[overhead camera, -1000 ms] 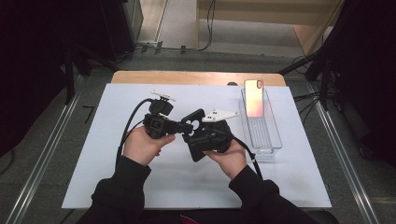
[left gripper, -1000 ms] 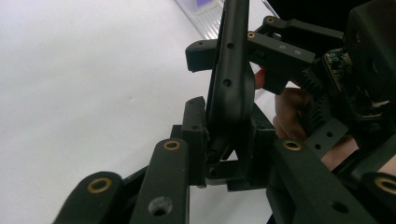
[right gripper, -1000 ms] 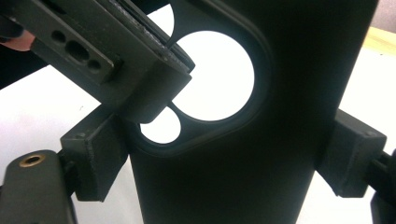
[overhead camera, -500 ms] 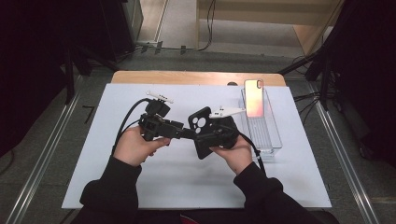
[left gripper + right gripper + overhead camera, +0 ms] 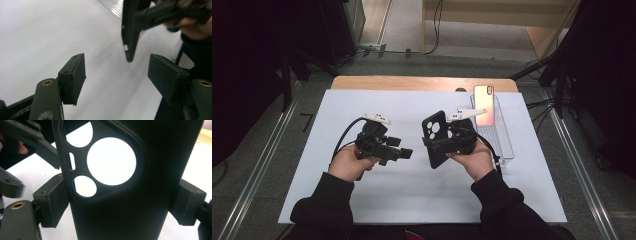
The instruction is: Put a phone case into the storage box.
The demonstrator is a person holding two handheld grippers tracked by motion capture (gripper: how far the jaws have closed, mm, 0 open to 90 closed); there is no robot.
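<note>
Black soft phone case with a cluster of round camera cut-outs stands nearly upright above the white table sheet, just right of the middle, clamped across its width by the right gripper. In the right gripper view the two black pads press on the case's long edges, one on each side, and the bright sheet shows through the lens holes.

Just left of the case, apart from it, the left gripper points toward it. Its jaws have just been opening; in the left gripper view the pads stand wide with nothing between them, only the white sheet beneath, while the case's thin edge hangs farther off, gripped by the other tool.

Both hands come up from the near edge in dark sleeves, a black cable looping from the left tool.

Behind the right hand, a clear plastic tray lies along the sheet's right side, and a phone with a glossy pinkish back rests at its far end. A wooden table edge shows beyond the sheet.
</note>
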